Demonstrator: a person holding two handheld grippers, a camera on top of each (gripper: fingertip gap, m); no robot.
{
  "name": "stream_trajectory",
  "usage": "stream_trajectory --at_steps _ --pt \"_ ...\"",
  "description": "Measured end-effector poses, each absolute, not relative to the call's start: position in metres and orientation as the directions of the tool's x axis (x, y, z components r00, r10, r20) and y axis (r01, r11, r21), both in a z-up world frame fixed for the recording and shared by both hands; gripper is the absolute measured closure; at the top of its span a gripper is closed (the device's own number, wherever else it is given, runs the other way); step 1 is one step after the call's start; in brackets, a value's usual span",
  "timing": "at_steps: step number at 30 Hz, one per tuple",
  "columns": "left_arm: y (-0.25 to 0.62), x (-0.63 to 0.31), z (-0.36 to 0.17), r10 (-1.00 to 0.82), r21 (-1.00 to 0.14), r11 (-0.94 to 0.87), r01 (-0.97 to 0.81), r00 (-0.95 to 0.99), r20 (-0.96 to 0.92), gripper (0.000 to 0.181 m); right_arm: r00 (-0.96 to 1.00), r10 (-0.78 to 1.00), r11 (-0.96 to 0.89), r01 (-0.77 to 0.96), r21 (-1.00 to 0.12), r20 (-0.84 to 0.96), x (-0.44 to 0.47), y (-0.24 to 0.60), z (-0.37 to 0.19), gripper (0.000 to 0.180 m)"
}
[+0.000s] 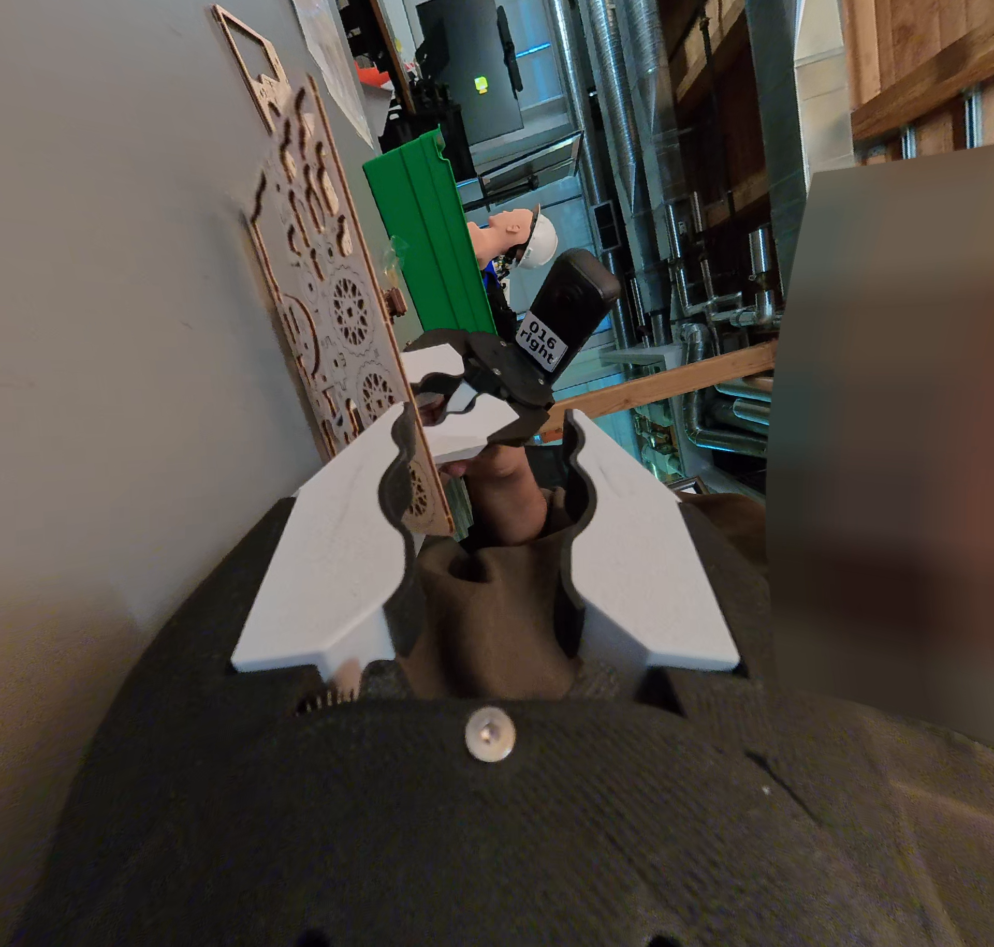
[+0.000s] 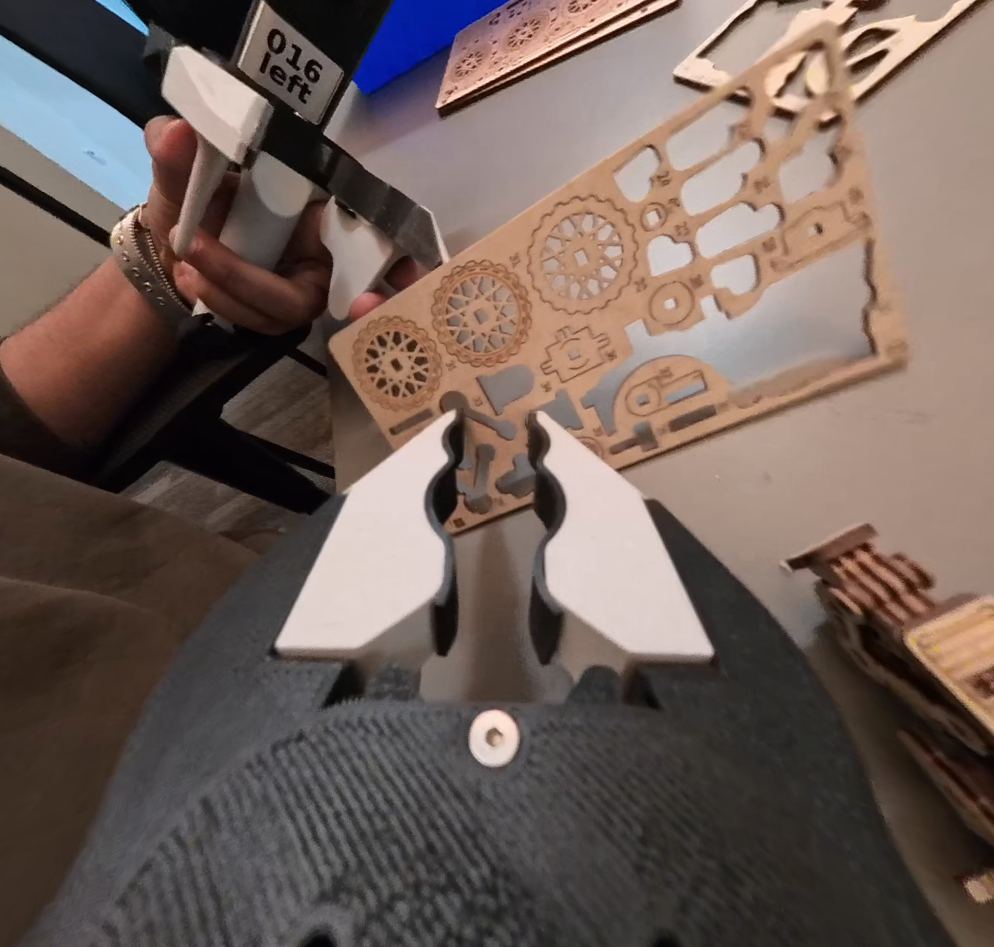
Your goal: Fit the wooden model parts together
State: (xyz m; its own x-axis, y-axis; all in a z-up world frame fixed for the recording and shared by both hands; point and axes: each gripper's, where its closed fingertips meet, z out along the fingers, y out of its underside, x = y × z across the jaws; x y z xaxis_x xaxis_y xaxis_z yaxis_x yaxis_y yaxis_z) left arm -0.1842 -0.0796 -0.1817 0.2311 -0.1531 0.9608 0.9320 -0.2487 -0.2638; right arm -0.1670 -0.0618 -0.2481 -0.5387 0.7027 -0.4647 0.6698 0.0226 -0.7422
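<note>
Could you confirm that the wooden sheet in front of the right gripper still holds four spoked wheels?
Not quite: the wooden sheet in front of the right gripper still holds three spoked wheels, not four, as the right wrist view shows.

Open right hand-held gripper (image 2: pixel 495 426) over punched wooden sheet (image 2: pixel 618 330) on grey table (image 2: pixel 807 491)

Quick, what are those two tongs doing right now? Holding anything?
Left tongs: open, wooden sheet leaning against one finger, not clamped.
Right tongs: open, holding nothing, by the sheet's edge.
</note>
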Motion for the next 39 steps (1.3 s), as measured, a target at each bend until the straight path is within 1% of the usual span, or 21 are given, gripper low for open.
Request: stream_trajectory --at_steps 3,9,12,17,19,20,25,26,28,29,32,35,37,39 --pt "-0.079 -0.184 -0.182 -0.149 -0.266 -0.249 0.931 0.234 0.961 0.126 -0.523 0.708 0.013 0.681 -0.732 -0.475 -0.168 -0.061 -0.249 0.158" --pt "-0.078 -0.180 -0.181 -0.157 -0.285 -0.259 0.923 0.251 0.955 0.127 -0.553 0.717 0.058 0.654 -0.754 -0.424 -0.167 -0.060 -0.248 0.155" --pt "-0.078 -0.179 -0.180 -0.163 -0.292 -0.261 0.920 0.257 0.953 0.127 -0.547 0.719 0.049 0.655 -0.754 -0.428 -0.167 -0.060 -0.248 0.155" --pt "-0.081 -0.179 -0.175 -0.186 -0.288 -0.258 0.922 0.245 0.951 0.127 -0.548 0.731 0.047 0.634 -0.772 -0.406 -0.168 -0.059 -0.244 0.158" --pt "-0.081 -0.182 -0.174 -0.188 -0.287 -0.244 0.926 0.245 0.951 0.128 -0.549 0.742 0.053 0.619 -0.784 -0.384 -0.169 -0.056 -0.242 0.173" --pt "-0.082 -0.185 -0.174 -0.183 -0.285 -0.232 0.930 0.246 0.952 0.128 -0.553 0.740 0.053 0.615 -0.787 -0.383 -0.169 -0.056 -0.241 0.176" --pt "-0.078 -0.177 -0.180 -0.163 -0.297 -0.271 0.915 0.261 0.952 0.133 -0.572 0.735 0.096 0.619 -0.780 -0.363 -0.166 -0.062 -0.248 0.174" --pt "-0.076 -0.172 -0.186 -0.136 -0.307 -0.299 0.904 0.278 0.951 0.134 -0.582 0.732 0.098 0.603 -0.792 -0.353 -0.166 -0.065 -0.245 0.178" --pt "-0.073 -0.168 -0.192 -0.107 -0.341 -0.315 0.886 0.323 0.940 0.141 -0.601 0.727 0.098 0.571 -0.815 -0.333 -0.166 -0.068 -0.239 0.178" --pt "-0.072 -0.167 -0.193 -0.096 -0.347 -0.326 0.879 0.335 0.937 0.137 -0.607 0.728 0.105 0.558 -0.823 -0.319 -0.167 -0.068 -0.237 0.178" --pt "-0.070 -0.169 -0.207 -0.006 -0.393 -0.334 0.857 0.415 0.910 0.138 -0.610 0.742 0.146 0.553 -0.820 -0.279 -0.166 -0.067 -0.243 0.177" --pt "-0.068 -0.168 -0.225 0.107 -0.475 -0.380 0.794 0.547 0.830 0.138 -0.618 0.743 0.188 0.561 -0.806 -0.257 -0.165 -0.070 -0.252 0.176" --pt "-0.067 -0.166 -0.238 0.169 -0.526 -0.434 0.731 0.639 0.750 0.145 -0.629 0.741 0.214 0.553 -0.805 -0.235 -0.164 -0.073 -0.253 0.177" --pt "-0.068 -0.170 -0.249 0.239 -0.571 -0.464 0.677 0.716 0.656 0.163 -0.633 0.745 0.233 0.545 -0.806 -0.213 -0.163 -0.074 -0.255 0.178"
